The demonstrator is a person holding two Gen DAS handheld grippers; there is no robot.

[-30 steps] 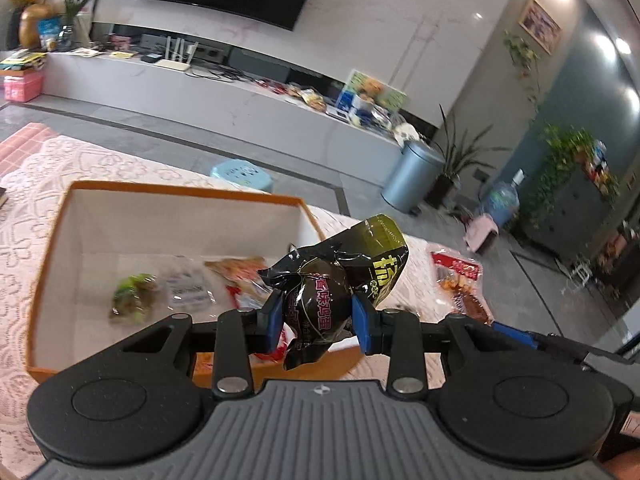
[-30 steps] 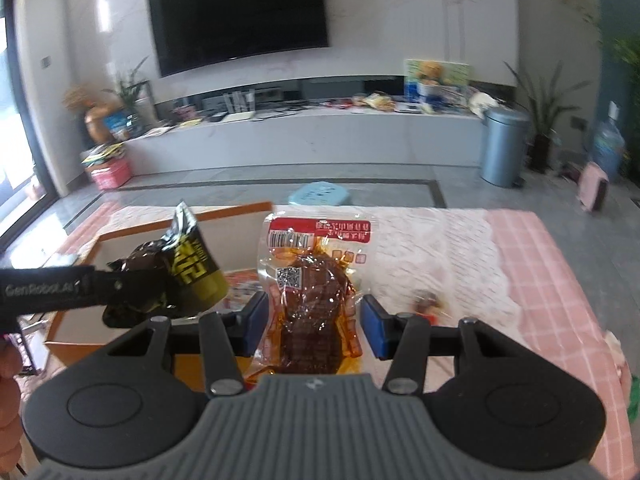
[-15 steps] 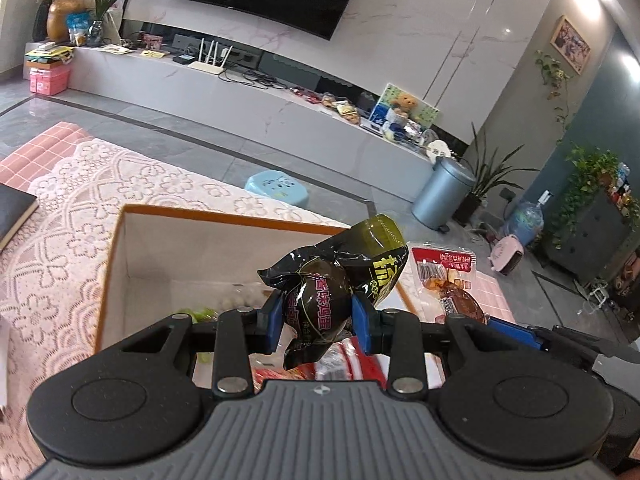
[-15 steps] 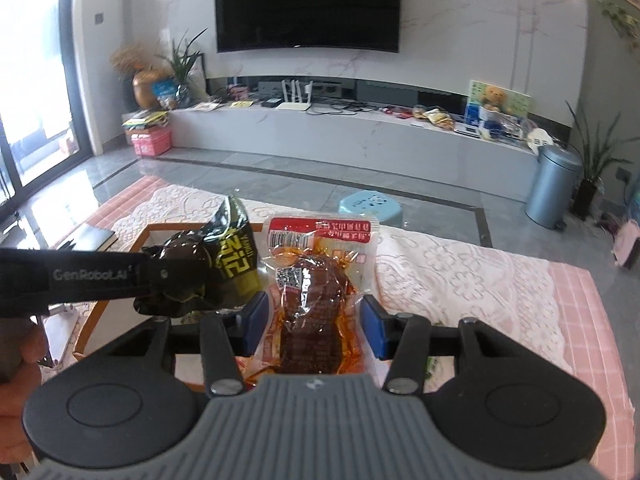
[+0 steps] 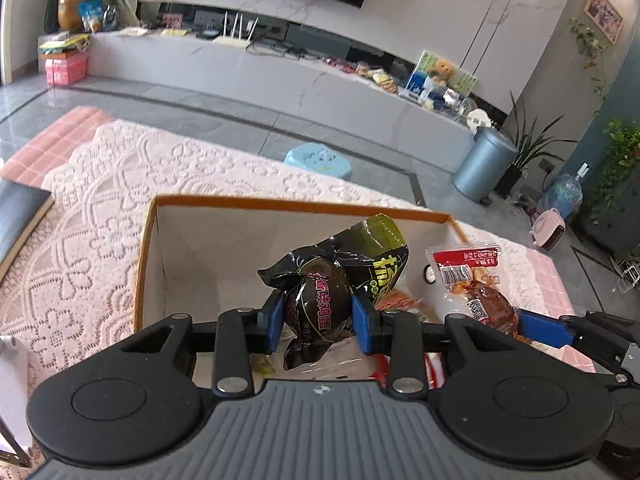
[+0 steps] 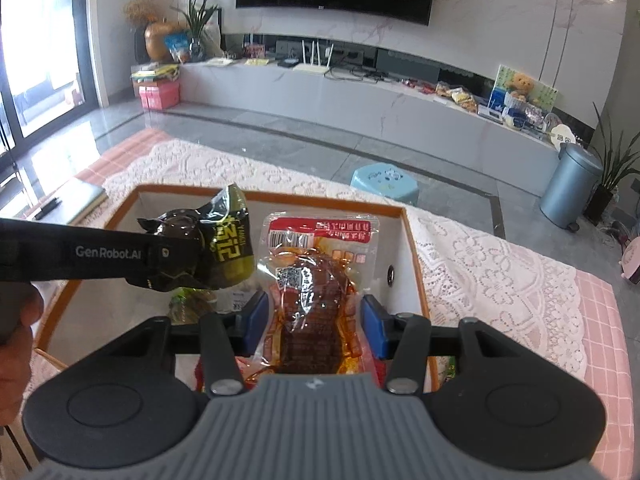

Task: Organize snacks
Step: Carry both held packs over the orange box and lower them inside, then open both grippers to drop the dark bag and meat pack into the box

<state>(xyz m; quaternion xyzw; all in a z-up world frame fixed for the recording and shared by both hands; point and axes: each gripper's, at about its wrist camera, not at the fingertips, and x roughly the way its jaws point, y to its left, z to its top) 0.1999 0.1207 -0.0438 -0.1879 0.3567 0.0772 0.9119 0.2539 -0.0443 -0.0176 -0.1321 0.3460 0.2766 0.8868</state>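
Observation:
My left gripper (image 5: 317, 318) is shut on a black and olive snack packet (image 5: 328, 280), held over the orange-rimmed white box (image 5: 280, 205). The same packet (image 6: 208, 248) shows in the right wrist view, with the left gripper's black finger across it. My right gripper (image 6: 315, 324) is shut on a clear vacuum pack of brown meat with a red label (image 6: 312, 280), also above the box (image 6: 332, 200). That pack (image 5: 476, 284) appears at the right in the left wrist view. Several small packets lie on the box floor, mostly hidden by the grippers.
The box stands on a pink lace tablecloth (image 6: 500, 272). A grey notebook with a pen (image 6: 76, 200) lies to the left of the box. A hand (image 6: 16, 344) holds the left gripper. A blue stool (image 6: 384, 180) and a grey bin (image 6: 568, 188) stand on the floor beyond.
Both grippers have moved left and slightly down with their packets. They now hang over the inside of the box, and the box fills more of both views.

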